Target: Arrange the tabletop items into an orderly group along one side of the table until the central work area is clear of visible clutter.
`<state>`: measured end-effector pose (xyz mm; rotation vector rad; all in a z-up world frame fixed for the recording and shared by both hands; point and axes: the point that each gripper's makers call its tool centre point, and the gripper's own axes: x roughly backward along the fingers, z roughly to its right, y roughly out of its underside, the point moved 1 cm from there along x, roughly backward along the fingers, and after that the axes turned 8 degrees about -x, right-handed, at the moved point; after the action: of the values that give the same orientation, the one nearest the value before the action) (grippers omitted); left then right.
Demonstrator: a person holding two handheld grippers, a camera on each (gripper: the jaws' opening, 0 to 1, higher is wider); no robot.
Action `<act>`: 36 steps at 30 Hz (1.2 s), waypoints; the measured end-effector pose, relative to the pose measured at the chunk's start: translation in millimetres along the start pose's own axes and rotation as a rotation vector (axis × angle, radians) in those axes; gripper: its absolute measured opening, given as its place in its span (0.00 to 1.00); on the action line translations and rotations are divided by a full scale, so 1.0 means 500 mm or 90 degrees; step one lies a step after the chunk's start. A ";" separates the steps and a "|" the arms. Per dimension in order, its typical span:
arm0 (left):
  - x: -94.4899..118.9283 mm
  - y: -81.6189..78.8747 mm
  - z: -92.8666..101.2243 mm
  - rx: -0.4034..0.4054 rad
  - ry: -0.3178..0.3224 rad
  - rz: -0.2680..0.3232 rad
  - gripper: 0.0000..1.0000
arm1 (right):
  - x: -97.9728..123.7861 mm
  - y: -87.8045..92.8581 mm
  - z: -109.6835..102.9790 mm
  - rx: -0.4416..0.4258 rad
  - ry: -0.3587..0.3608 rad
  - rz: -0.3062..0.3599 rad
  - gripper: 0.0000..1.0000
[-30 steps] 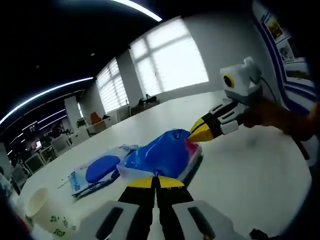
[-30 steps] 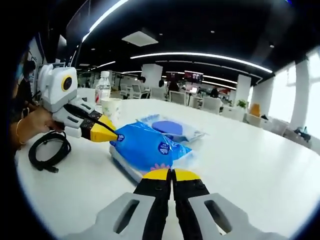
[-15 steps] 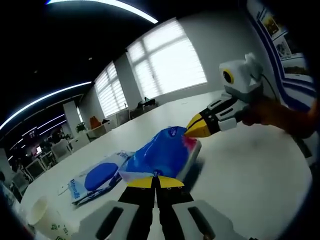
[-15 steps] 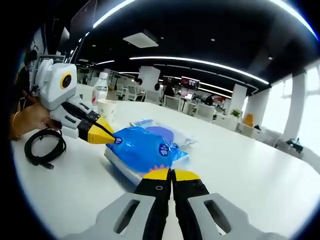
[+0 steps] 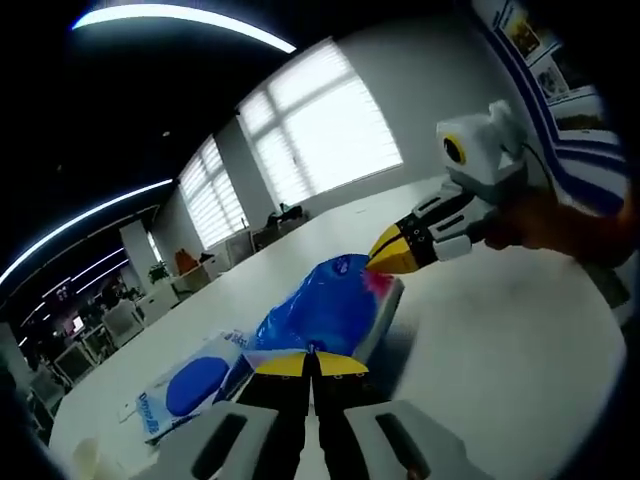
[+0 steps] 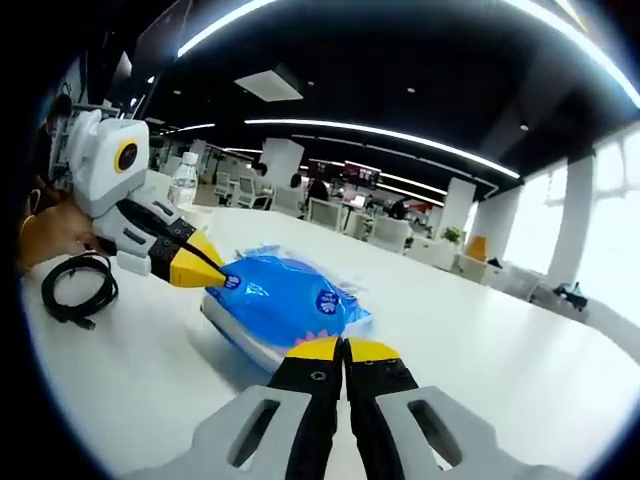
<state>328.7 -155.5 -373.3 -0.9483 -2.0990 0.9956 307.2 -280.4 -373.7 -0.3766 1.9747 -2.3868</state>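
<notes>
A blue plastic tissue pack [image 5: 320, 310] is held at both ends just above the white table [image 5: 500, 350], casting a shadow below it. My left gripper [image 5: 310, 358] is shut on its near edge. My right gripper [image 5: 385, 258] comes in from the right and is shut on the pack's far end. In the right gripper view the same pack [image 6: 280, 300] lies between my right gripper [image 6: 343, 348], shut on its near edge, and my left gripper [image 6: 205, 272], shut on the far end. A flat clear packet with a blue oval [image 5: 190, 385] lies on the table to the left.
A coiled black cable [image 6: 75, 290] lies on the table beside the hand holding the left gripper. A water bottle [image 6: 183, 180] stands behind it. A paper cup [image 5: 85, 455] sits at the lower left edge. Bare table [image 6: 480, 380] stretches to the right.
Both grippers have risen together with the blue pack in them, and a shadow now shows beneath it. The flat packet and paper cup have dropped lower in the left gripper view.
</notes>
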 end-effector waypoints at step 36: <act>-0.098 -0.064 0.027 -0.037 0.015 0.018 0.00 | 0.012 0.013 0.110 0.021 0.066 0.008 0.00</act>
<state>334.5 -214.6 -364.8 -1.0171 -2.1104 0.9377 311.4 -335.7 -369.8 -0.2422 1.9700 -2.4753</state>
